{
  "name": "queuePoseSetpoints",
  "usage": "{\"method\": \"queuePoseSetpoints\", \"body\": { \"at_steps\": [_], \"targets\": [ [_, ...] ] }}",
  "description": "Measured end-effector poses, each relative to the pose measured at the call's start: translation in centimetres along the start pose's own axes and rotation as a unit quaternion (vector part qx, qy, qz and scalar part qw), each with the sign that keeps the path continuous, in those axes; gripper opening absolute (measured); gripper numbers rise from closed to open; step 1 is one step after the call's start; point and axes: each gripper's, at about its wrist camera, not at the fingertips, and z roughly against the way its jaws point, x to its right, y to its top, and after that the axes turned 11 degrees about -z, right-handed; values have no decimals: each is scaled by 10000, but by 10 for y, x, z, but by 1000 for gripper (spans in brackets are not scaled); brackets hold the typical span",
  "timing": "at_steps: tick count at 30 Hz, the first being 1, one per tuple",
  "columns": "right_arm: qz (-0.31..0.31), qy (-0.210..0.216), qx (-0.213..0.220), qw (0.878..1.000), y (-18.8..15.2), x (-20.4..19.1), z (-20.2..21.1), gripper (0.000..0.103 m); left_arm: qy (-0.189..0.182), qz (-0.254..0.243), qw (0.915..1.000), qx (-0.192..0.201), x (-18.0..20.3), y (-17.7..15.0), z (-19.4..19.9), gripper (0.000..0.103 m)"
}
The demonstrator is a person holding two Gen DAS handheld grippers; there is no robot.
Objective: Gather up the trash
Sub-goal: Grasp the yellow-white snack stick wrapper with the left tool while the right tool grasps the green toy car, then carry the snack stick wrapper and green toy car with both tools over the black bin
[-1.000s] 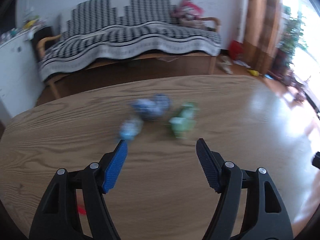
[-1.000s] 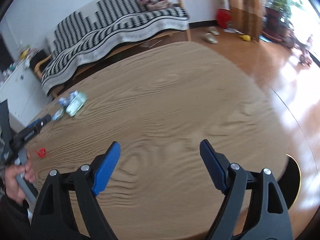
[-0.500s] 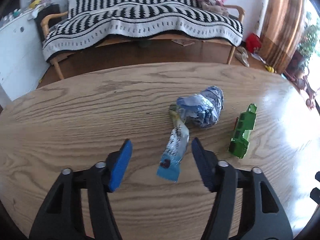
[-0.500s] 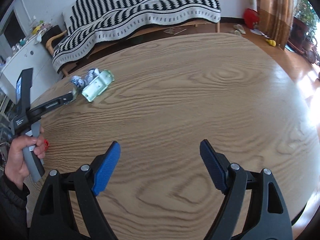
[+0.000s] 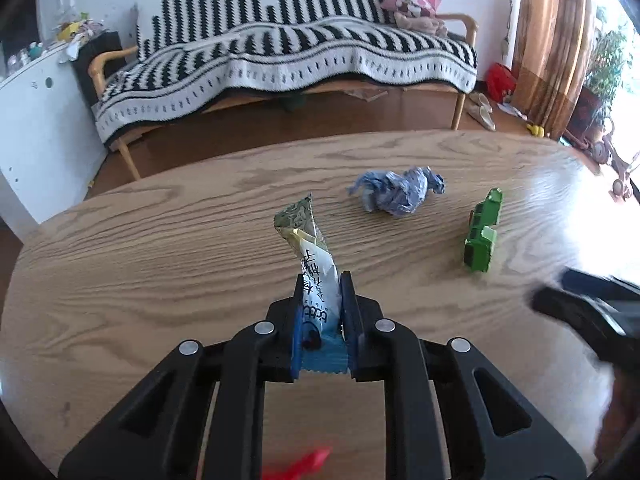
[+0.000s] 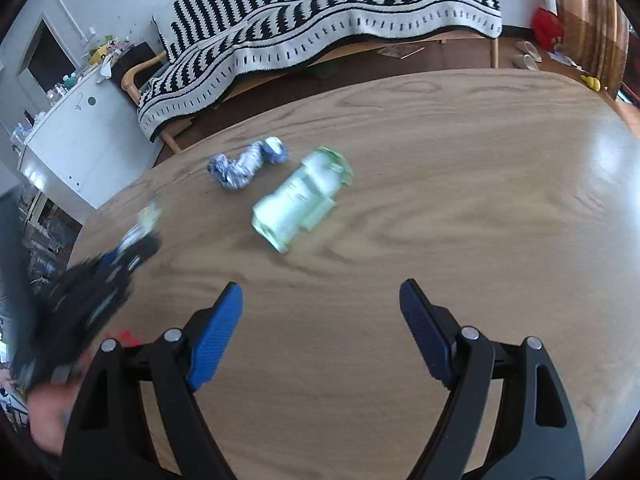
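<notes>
At lower centre of the left wrist view, a twisted snack wrapper is clamped by the left gripper above the wooden table. A crumpled blue wrapper and green toy truck are seen at upper right. The right gripper is spread wide, holding nothing.

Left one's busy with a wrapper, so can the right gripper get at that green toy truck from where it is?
Probably yes. The right gripper is open and empty, and bare table lies between it and the green toy truck.
</notes>
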Motion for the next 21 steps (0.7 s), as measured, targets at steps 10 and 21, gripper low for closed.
{"method": "queuePoseSetpoints", "body": {
  "at_steps": [10,21],
  "targets": [
    [-175,-663,-179,9975,44,-38,-56,66,-54,-16,10000,61,-14,-18,28,15],
    [401,-742,123,9964,6,-32,-7,42,-137,-37,9999,40,8,-17,40,15]
  ]
}}
